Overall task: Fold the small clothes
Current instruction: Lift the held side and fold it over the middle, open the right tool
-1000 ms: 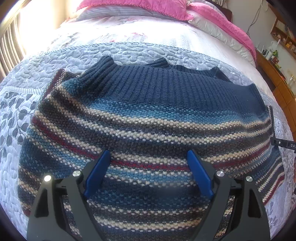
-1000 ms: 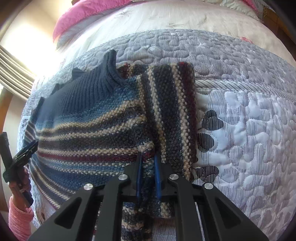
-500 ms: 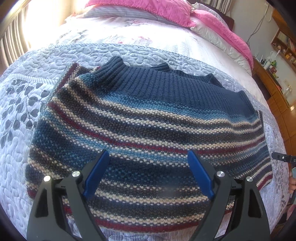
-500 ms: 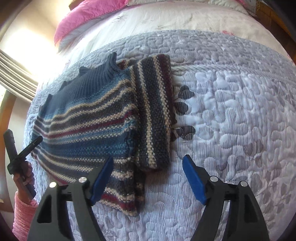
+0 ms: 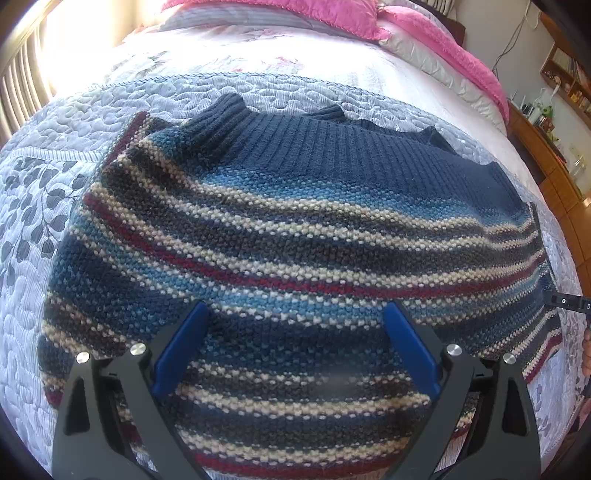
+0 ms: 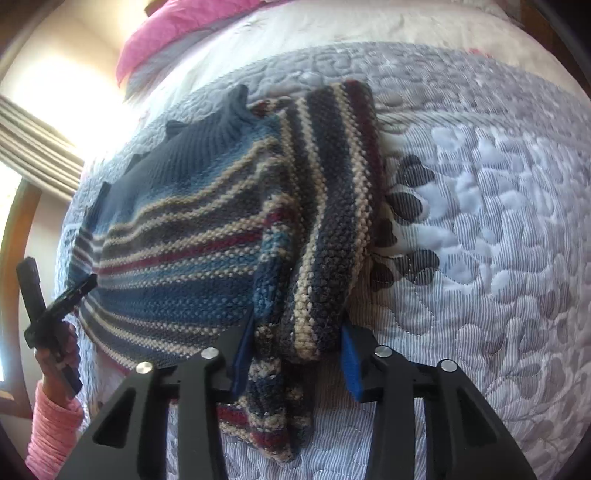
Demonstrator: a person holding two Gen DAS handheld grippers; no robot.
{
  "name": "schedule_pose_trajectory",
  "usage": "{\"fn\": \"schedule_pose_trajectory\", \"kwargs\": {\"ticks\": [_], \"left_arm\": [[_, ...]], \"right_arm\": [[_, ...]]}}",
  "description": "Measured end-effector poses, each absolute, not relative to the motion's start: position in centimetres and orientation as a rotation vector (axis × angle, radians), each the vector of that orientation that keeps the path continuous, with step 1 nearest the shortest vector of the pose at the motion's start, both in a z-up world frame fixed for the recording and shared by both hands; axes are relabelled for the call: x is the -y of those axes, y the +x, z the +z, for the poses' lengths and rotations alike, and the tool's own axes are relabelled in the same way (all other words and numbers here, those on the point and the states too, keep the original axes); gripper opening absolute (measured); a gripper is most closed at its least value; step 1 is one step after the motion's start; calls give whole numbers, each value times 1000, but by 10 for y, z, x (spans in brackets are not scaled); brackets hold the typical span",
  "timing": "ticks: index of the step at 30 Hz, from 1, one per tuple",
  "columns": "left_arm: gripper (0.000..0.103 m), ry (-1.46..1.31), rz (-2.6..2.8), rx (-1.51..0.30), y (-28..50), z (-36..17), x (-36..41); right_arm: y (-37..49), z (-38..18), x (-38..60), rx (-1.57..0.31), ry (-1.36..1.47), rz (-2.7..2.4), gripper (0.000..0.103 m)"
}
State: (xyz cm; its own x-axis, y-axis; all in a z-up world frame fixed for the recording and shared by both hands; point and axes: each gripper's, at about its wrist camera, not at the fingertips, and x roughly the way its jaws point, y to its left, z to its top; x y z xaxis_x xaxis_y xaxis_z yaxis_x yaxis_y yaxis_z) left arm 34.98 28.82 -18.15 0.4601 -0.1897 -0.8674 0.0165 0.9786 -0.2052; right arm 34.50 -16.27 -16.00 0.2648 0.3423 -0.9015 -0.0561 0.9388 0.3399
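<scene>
A knitted sweater [image 5: 280,236] with navy, cream, blue and red stripes and a ribbed navy collar lies flat on the quilt. My left gripper [image 5: 295,347] hovers open over its lower body, nothing between the fingers. In the right wrist view the sweater's sleeve [image 6: 332,206] is folded in over the body [image 6: 177,240]. My right gripper [image 6: 297,352] is open, its blue fingers [image 6: 351,358] straddling the sleeve's cuff end, closely on both sides. The left gripper [image 6: 55,306] shows at the sweater's far edge, held by a hand in a pink sleeve.
The sweater rests on a grey-lilac quilted bedspread [image 6: 480,221] with leaf patterns. Pink pillows and a duvet [image 5: 332,14] lie at the head of the bed. Wooden shelving [image 5: 554,122] stands beside the bed. A bright window with blinds [image 6: 33,147] is at the left.
The right gripper let go of the sleeve, drew back wide open, then moved forward again over the cuff with its jaws narrower. The left gripper stayed open, shifting slightly over the sweater.
</scene>
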Motion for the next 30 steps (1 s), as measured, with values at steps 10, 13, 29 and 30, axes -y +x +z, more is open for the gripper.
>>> {"fn": "schedule_pose_trajectory", "kwargs": {"ticks": [10, 13, 29, 30], "left_arm": [[96, -171, -130, -1085, 350, -183, -287], [96, -172, -129, -1084, 350, -183, -287], [97, -156, -109, -1053, 345, -183, -285], [97, -162, -113, -1070, 345, -179, -287]], "right_arm": [[343, -174, 167, -1290, 261, 213, 36], [343, -178, 169, -1288, 273, 205, 36], [349, -175, 158, -1296, 323, 94, 34], [351, -168, 159, -1300, 335, 95, 33]]}}
